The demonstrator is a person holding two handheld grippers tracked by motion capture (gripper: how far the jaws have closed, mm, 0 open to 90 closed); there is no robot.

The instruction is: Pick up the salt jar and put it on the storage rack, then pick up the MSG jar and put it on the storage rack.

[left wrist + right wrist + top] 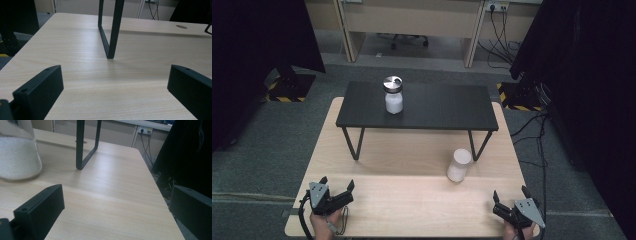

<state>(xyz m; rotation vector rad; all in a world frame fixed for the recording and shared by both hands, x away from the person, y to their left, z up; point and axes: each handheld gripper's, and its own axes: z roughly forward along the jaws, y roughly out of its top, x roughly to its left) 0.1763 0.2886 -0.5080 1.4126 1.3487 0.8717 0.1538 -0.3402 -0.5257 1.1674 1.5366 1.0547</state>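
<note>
glass jar [459,164] full of white powder, standing near the right gripper [512,199] on the wooden table [412,200], likely heavy, slippery, breakable, best squeezed round its middle; both right and left gripper [337,188] wide open, empty.

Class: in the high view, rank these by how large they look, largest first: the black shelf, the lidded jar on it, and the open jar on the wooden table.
1. Black shelf, largest by far.
2. Lidded jar and open jar: these look much alike, so no ranking between them.
</note>
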